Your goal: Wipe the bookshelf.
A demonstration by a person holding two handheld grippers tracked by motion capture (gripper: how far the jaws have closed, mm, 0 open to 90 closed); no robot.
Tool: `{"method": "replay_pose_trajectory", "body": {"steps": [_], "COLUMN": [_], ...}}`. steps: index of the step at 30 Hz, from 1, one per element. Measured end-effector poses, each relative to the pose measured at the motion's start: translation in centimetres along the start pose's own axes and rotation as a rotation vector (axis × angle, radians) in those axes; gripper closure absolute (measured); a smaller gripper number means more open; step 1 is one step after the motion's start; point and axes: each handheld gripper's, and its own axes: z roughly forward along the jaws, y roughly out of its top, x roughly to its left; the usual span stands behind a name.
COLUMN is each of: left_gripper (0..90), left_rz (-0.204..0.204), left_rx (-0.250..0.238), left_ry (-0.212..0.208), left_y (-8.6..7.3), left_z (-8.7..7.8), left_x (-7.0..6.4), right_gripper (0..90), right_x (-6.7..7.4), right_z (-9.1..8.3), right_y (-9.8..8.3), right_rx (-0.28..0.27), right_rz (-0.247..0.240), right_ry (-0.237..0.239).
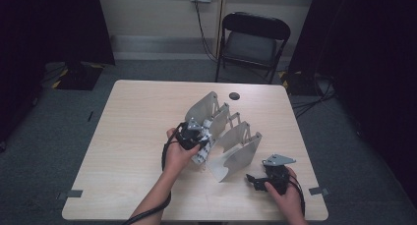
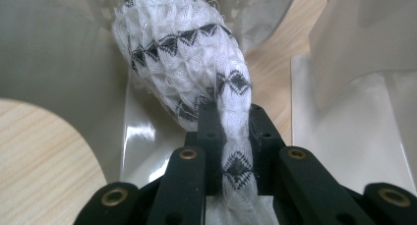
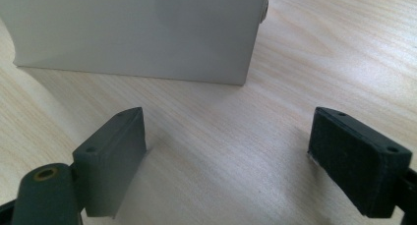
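Observation:
A grey folding rack (image 1: 239,147) with several upright panels stands in the middle of the table. My left gripper (image 1: 195,136) hovers at the rack's left side, shut on a white knitted sock with black diamond bands (image 1: 205,146). In the left gripper view the sock (image 2: 182,58) is pinched between the black jaws of that gripper (image 2: 231,118) and bulges out ahead of them, between two pale rack panels (image 2: 64,53). My right gripper (image 1: 253,180) rests near the table's front right, open. In its own view this gripper (image 3: 226,151) has nothing between its pads (image 3: 115,156), and a rack panel (image 3: 137,33) stands ahead.
The wooden table (image 1: 137,117) has bare room on its left half. A small black round object (image 1: 234,96) lies near the far edge. A black folding chair (image 1: 253,38) stands behind the table. Tape marks (image 1: 74,193) sit at the front corners.

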Motion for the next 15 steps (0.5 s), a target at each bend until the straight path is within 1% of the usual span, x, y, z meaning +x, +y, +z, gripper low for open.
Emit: {"method": "replay_pose_trajectory", "body": {"steps": [3,5,6,7,8,9,10,13,15], "left_gripper": [79.8,79.8,79.8,79.8,79.8,79.8,79.8,79.8,79.8], "left_rz": [0.005,0.009,0.014,0.009,0.014,0.014,0.024,0.045,0.048], "left_rx": [0.003,0.000,-0.008,-0.024,-0.031,-0.031,-0.053,-0.077,-0.101], "left_ry": [0.005,0.020,0.021,0.019,0.028,0.028,0.036,0.049,0.051], "left_y": [0.1,0.7,0.9,1.2,1.7,1.7,2.5,4.1,5.1], "left_z": [-0.4,-1.4,-1.7,-2.2,-2.6,-2.6,-3.4,-4.6,-5.2], "left_x": [0.1,0.2,0.3,0.4,0.4,0.4,0.5,0.5,0.6], "right_gripper": [13.6,13.6,13.6,13.6,13.6,13.6,13.6,13.6,13.6], "right_x": [0.0,0.0,0.0,0.0,0.0,0.0,0.0,0.0,0.0], "right_z": [0.0,0.0,0.0,0.0,0.0,0.0,0.0,0.0,0.0], "right_y": [0.0,0.0,0.0,0.0,0.0,0.0,0.0,0.0,0.0], "right_rx": [0.000,0.000,0.000,0.000,0.000,0.000,0.000,0.000,0.000], "right_rz": [0.000,0.000,0.000,-0.001,0.000,0.000,0.000,0.000,0.000], "right_ry": [0.000,0.000,0.000,0.000,0.000,0.000,0.000,0.000,0.000]}}
